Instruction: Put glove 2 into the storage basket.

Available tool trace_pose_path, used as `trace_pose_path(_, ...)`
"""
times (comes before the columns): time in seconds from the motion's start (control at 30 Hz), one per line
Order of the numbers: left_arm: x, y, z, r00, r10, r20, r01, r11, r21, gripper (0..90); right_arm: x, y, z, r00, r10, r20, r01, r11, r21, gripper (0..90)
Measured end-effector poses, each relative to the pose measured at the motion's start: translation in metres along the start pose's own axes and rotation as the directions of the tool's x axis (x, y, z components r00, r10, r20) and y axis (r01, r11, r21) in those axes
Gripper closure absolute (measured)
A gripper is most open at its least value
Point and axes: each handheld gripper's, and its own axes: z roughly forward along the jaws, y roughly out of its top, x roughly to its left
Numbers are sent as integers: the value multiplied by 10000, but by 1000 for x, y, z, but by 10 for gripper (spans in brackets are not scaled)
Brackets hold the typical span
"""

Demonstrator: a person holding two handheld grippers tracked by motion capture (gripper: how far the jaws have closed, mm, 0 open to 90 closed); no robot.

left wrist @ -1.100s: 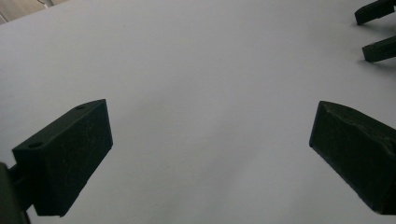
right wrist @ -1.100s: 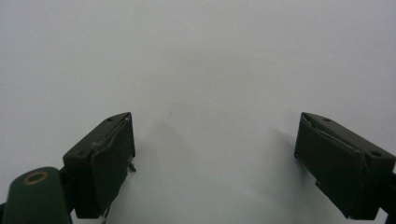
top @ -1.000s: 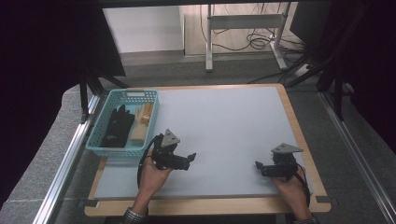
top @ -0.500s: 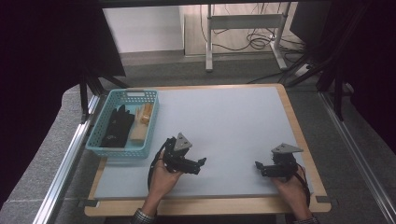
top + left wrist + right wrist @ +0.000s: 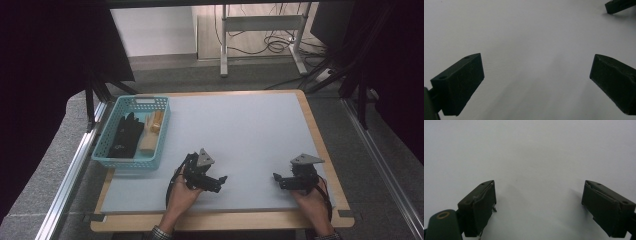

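**Both grippers low over the bare table, fingers wide and empty**

The left gripper [image 5: 220, 181] is in the person's left hand [image 5: 181, 196] near the front edge of the table [image 5: 250, 130], a little left of the middle. It points to the right, toward the other gripper. In the left gripper view its two black fingers [image 5: 459, 83] stand far apart, and between them there is only the pale grey table surface. Nothing is held. At the top right corner of this view a dark piece of the right gripper appears, well apart.

The right gripper [image 5: 278, 180] is in the right hand [image 5: 312, 202] near the front right part of the table and points to the left. In the right gripper view its fingers [image 5: 480, 205] are also spread wide, with only the plain table surface between them. It holds nothing.

The two grippers face each other and are well apart, with a free strip of table between them.

At the left edge of the table stands a light blue basket [image 5: 102, 150]. Inside it lies a black glove [image 5: 125, 135], and just beside the glove, on its right, lie light wooden pieces [image 5: 150, 132]. The basket is near the left gripper but does not touch it, and it is far from the right gripper.
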Motion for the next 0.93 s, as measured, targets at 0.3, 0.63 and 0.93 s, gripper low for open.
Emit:
trace_pose_path(0.3,-7,-7,15,9999,117,42,-119,9991,404,0,0,0,0,10000,-14,-19,14,10000,1,119)
trace_pose_path(0.63,-11,-13,29,10000,44,82,-52,9949,1012,0,0,0,0,10000,-19,-30,19,10000,6,120)
trace_pose_path(0.93,-9,-13,30,9997,-152,189,130,9937,1117,0,0,0,0,10000,-22,-44,22,10000,12,119)
